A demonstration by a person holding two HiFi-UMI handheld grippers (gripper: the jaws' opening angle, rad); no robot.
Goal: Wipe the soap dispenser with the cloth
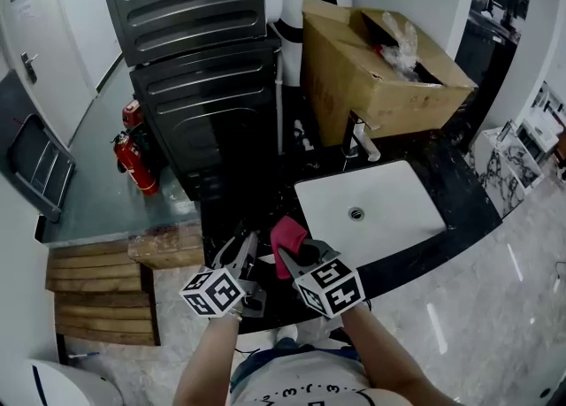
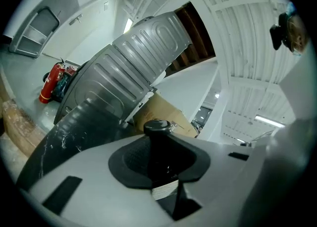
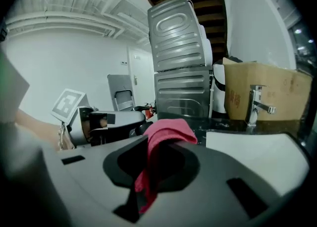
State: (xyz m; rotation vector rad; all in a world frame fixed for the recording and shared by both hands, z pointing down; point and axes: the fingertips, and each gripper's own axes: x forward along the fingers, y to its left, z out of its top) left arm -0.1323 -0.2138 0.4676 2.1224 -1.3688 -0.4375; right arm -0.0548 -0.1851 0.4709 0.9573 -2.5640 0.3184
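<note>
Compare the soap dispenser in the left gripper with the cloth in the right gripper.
The soap dispenser is black; the cloth is red. The soap dispenser is rigid, its round pump cap poking out past the jaws; the cloth is soft, bunched and drooping over them. Both are clamped: the soap dispenser in the left gripper, the cloth in the right gripper.
</note>
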